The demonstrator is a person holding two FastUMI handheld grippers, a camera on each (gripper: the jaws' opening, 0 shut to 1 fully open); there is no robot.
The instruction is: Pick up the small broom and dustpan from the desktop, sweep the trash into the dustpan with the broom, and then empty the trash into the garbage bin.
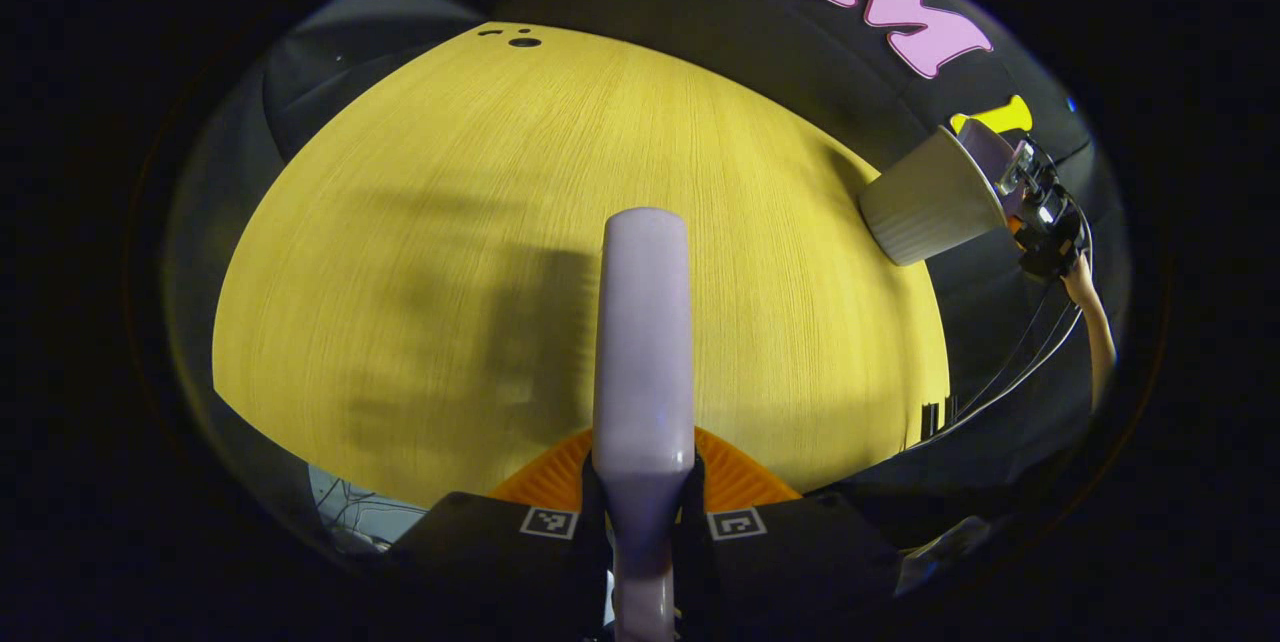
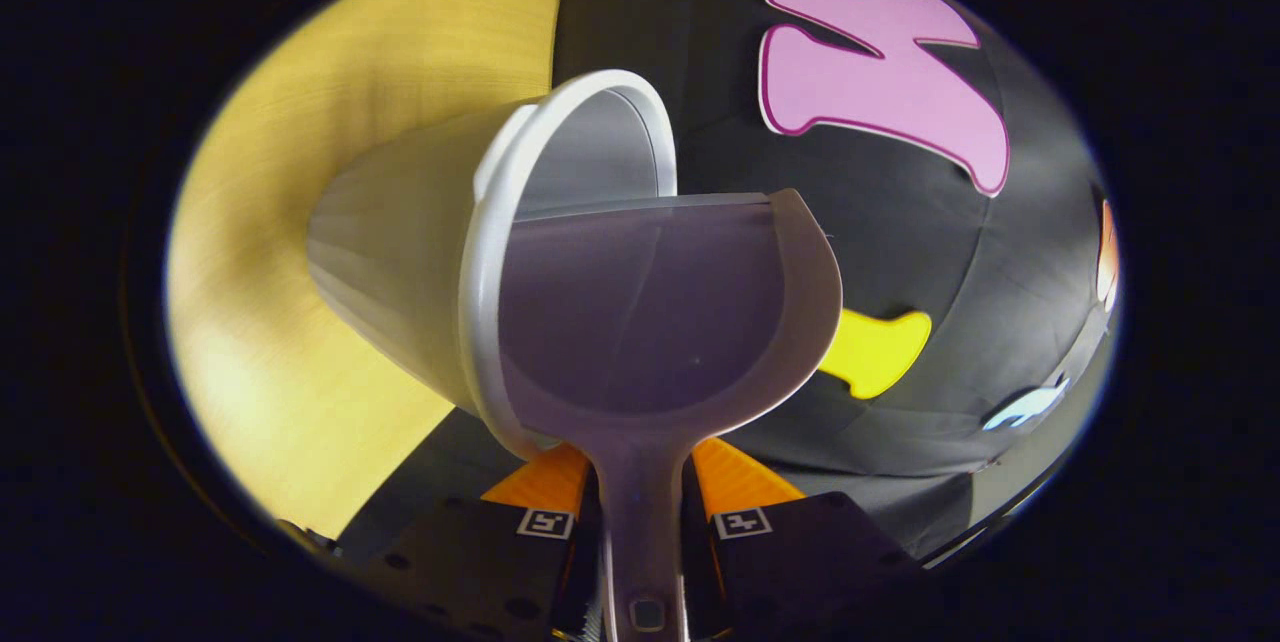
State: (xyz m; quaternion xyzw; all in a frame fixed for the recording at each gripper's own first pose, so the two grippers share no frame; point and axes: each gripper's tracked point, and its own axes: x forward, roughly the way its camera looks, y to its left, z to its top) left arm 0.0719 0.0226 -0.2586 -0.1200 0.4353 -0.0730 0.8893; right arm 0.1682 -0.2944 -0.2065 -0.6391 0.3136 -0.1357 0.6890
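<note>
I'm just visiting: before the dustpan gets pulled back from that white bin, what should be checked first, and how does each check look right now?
1. Right hand-held gripper clamps the dustpan handle: ok.
2. Dustpan lip reaches the garbage bin mouth: ok.
3. Pan emptied, no trash on its surface: ok.
4. Trash landed inside the bin: cannot tell.
5. Left hand-held gripper holds the broom: ok.
6. Desktop swept clean: ok where visible.
</note>
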